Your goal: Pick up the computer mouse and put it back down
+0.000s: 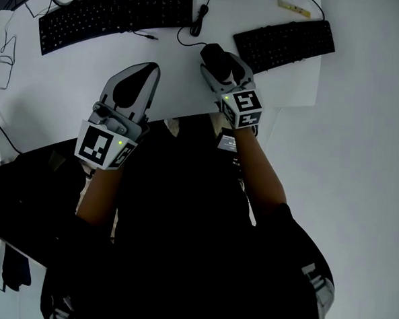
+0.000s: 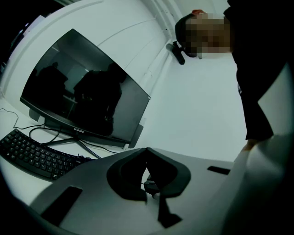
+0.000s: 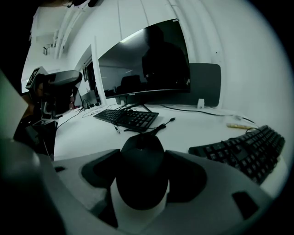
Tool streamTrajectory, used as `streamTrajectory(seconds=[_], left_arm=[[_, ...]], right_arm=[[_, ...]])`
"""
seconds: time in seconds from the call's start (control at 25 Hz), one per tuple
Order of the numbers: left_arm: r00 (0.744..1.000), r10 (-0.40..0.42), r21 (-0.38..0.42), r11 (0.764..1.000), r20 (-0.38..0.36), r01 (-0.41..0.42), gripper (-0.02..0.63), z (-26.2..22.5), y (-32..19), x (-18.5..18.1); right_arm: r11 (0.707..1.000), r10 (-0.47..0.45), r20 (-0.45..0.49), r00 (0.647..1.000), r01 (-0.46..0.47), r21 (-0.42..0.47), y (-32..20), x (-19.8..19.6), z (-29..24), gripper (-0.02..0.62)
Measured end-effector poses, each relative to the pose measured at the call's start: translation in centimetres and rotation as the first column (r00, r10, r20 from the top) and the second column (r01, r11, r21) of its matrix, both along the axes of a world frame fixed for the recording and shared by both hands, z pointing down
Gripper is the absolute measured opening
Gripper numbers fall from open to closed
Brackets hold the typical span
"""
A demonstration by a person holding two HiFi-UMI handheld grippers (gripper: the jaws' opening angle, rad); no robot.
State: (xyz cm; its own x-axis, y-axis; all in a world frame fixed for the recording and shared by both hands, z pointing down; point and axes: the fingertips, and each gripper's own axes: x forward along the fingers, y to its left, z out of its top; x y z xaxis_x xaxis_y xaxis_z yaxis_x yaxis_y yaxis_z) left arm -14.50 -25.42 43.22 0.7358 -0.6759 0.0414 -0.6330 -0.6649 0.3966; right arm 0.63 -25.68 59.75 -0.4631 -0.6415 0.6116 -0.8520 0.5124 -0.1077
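**Position of the task item.** The computer mouse (image 3: pixel 141 172) lies on the white desk (image 1: pixel 69 80), just left of the near end of the right-hand keyboard (image 1: pixel 284 42). Its cable (image 1: pixel 194 30) runs off from its far end towards the back of the desk.

**Right tongs (image 1: pixel 223 64).** They are spread wide, with one jaw on each flank of the mouse. The right gripper view shows the mouse filling the gap between the dark pads, with bare desk showing beneath its near end. No gap can be seen at either flank, but dark pad against dark shell hides the line between them. My judgement is that the pads stand at the sides without clamping yet, and that the mouse still sits on the desk.

**Governing relation.** The long axis of the mouse runs along the line the right tongs point. Its rounded rear faces the throat of the jaws and its cable end faces away. The jaws therefore cross its short axis, so closing them needs no turn or sideways correction. The tongs slope downward onto it from the near side.

**Left tongs (image 1: pixel 151 68).** They are pressed together at the tips and hold nothing. They sit over bare desk well to the left of the mouse, pointing towards the other keyboard (image 1: pixel 118 9). The right hand is plainly the nearer.

**Assessment.** The task is at the grasp stage. The slack cable could drag on the lift.
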Motion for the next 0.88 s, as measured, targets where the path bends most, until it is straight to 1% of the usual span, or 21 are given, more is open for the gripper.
streamTrajectory(seconds=[0.24, 0.44, 0.64, 0.72, 0.88], left_arm=[[1.0, -0.004, -0.024, 1.0, 0.021, 0.004, -0.006, 1.5, 0.9, -1.0], [1.0, -0.003, -0.02, 1.0, 0.021, 0.004, -0.006, 1.6, 1.2, -1.7], [1.0, -0.009, -0.006, 1.0, 0.024, 0.009, -0.006, 1.3, 1.2, -2.1], [1.0, -0.015, -0.005, 1.0, 0.015, 0.015, -0.006, 1.1, 1.2, -2.2], [1.0, -0.026, -0.009, 1.0, 0.014, 0.026, -0.006, 1.3, 1.4, -2.2]], right_arm=[[0.999, -0.013, -0.08, 0.997, 0.011, -0.036, 0.1, 0.0, 1.7, 0.309], [0.999, -0.018, -0.132, 0.991, 0.013, -0.038, -0.1, -0.1, 2.6, 0.31], [0.998, -0.043, -0.177, 0.983, 0.033, -0.059, 0.0, -0.5, 3.1, 0.31], [0.997, -0.05, -0.193, 0.98, 0.038, -0.066, 0.1, -0.5, 3.4, 0.31], [0.997, -0.055, -0.201, 0.978, 0.041, -0.073, 0.0, -0.4, 3.7, 0.31]])
